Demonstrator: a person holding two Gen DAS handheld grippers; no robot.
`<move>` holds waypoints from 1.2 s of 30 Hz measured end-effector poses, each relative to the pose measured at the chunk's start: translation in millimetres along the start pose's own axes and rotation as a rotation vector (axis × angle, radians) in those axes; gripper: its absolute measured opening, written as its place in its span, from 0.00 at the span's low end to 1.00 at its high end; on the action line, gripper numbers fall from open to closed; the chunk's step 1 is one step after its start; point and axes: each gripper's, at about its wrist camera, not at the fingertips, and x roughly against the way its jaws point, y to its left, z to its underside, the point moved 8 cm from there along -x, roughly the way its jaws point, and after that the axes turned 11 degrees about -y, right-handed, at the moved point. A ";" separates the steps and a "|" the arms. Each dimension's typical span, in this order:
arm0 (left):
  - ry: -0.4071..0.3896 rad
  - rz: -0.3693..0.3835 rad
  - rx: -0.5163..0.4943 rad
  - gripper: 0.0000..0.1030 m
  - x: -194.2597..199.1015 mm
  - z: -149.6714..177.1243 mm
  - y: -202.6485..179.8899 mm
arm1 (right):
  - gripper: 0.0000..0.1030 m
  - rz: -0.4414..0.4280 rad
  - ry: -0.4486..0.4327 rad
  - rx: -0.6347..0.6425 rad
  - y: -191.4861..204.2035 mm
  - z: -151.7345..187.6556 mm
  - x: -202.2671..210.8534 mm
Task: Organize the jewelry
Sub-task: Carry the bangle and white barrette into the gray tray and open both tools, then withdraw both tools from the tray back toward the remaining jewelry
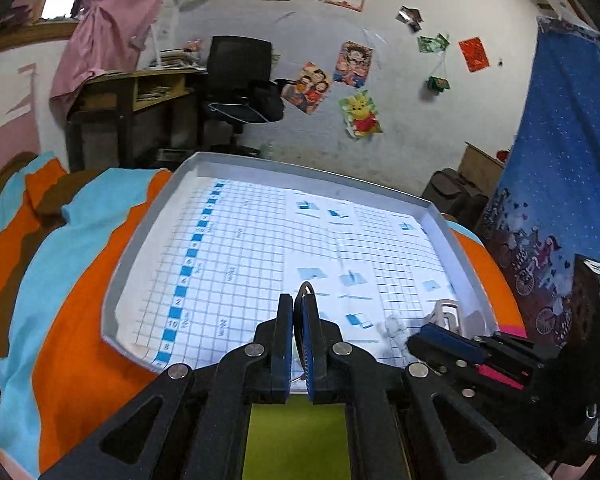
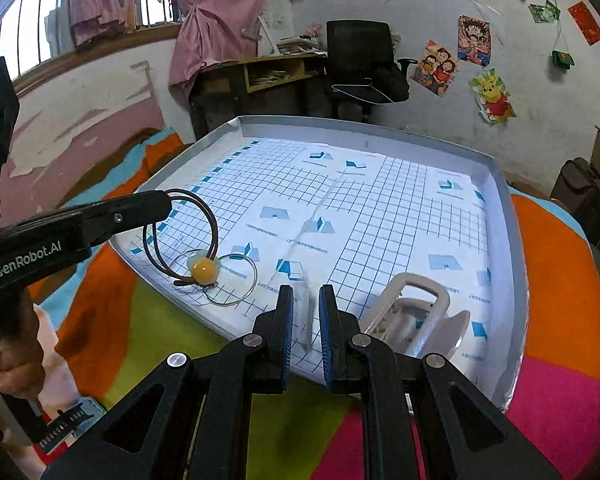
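1. Plainly, much is obscured. In the left wrist view the cord necklace (image 1: 305, 292) shows only as a dark arc poking above the fingertips; the rest is hidden between the pads. The white holder (image 1: 446, 312) there is blurred and partly cut off behind the right gripper (image 1: 444, 346), whose finger gap cannot be read from that side.

2. Left gripper (image 2: 168, 204): fingers pinched together on the brown cord, with no gap between the blue pads in its own view. The piece hangs from the tip over the near left corner of the tray (image 2: 512, 240), not lying flat.

3. Necklace, in the right wrist view (image 2: 188, 236): thin, round, dark brown cord in double loops, a smooth glossy amber bead (image 2: 203, 270) at the bottom, and thin clear rings (image 2: 230, 280) hanging about the bead. Whether the rings touch the tray floor cannot be told.

4. Right gripper (image 2: 306, 312): fingers narrowly apart, ribbed blue pads facing each other. A clear, film-like strip (image 2: 306, 320) stands in the gap; contact with the pads is uncertain, and its identity is unclear.

5. White holder (image 2: 416, 316): smooth moulded plastic with a rounded loop handle, in the tray's near right part, just right of the right gripper's fingers.

6. Tray: shallow, grey-rimmed, lined with a blue-gridded white sheet (image 2: 380, 208), resting on striped orange, blue, green and pink cloth (image 2: 112, 312).
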 end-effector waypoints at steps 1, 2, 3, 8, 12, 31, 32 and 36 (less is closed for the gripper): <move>0.000 -0.005 0.006 0.05 0.3 0.4 1.6 | 0.12 0.002 -0.004 0.003 -1.3 0.9 2.2; 0.002 -0.014 0.013 0.05 1.1 1.1 4.0 | 0.12 0.009 -0.007 0.008 -1.8 0.4 4.4; 0.004 -0.024 0.016 0.05 1.9 1.6 6.4 | 0.13 0.009 -0.014 0.007 -2.1 -0.6 7.4; 0.008 -0.060 -0.014 0.09 13.9 0.2 7.7 | 0.36 0.024 -0.069 0.001 -6.7 -11.9 28.3; -0.023 -0.087 -0.029 0.48 29.6 -1.4 6.9 | 0.42 0.045 -0.125 0.009 -8.9 -22.1 56.0; -0.431 -0.061 -0.024 1.00 226.0 5.8 -28.1 | 0.99 0.069 -0.476 0.018 8.5 -21.9 249.6; -0.449 -0.068 -0.021 1.00 236.4 9.0 -28.3 | 0.99 0.071 -0.489 0.023 12.2 -18.5 260.6; -0.511 -0.093 -0.026 1.00 284.4 32.9 -30.6 | 0.99 0.074 -0.543 0.031 25.1 -2.8 305.9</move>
